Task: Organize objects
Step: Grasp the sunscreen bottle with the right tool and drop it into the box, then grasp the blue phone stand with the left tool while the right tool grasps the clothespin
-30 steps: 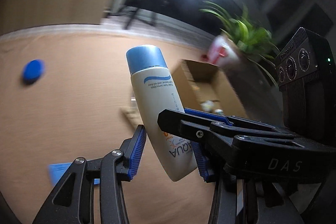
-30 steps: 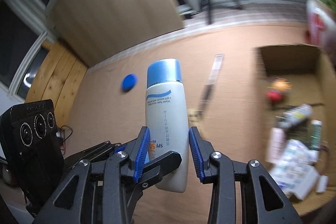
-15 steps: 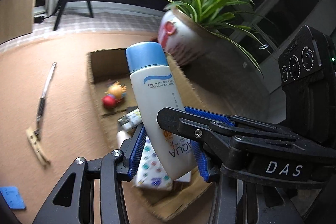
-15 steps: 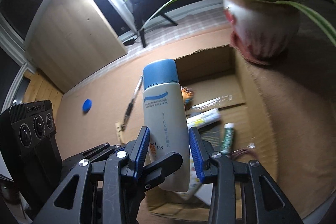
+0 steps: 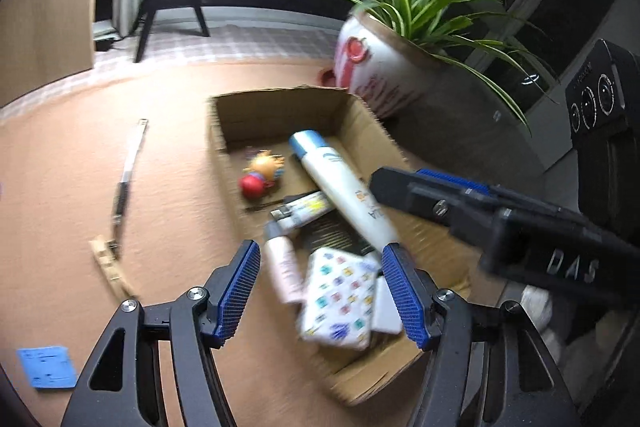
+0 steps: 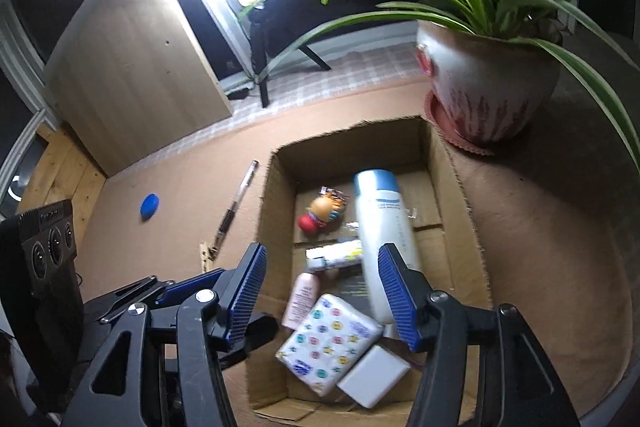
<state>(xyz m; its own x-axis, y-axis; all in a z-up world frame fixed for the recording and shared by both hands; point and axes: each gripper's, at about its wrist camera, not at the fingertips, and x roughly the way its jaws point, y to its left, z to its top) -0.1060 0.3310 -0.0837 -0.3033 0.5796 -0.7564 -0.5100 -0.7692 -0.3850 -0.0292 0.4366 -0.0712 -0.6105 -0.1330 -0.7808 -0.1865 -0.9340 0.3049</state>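
Bottle [image 6: 382, 227] lies in cardboard box [image 6: 460, 195] among toiletries.

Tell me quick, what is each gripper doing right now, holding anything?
Left gripper: jaws opening, holding nothing; the sunscreen bottle is in the cardboard box.
Right gripper: jaws opening, holding nothing.

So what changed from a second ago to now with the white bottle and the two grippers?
Both grippers carried the sunscreen bottle across the mat to above the cardboard box and let go. The left gripper and right gripper are opening, nothing pressed between their pads; the bottle is tilted among the box's contents. The pen and blue cap lie unmoved.
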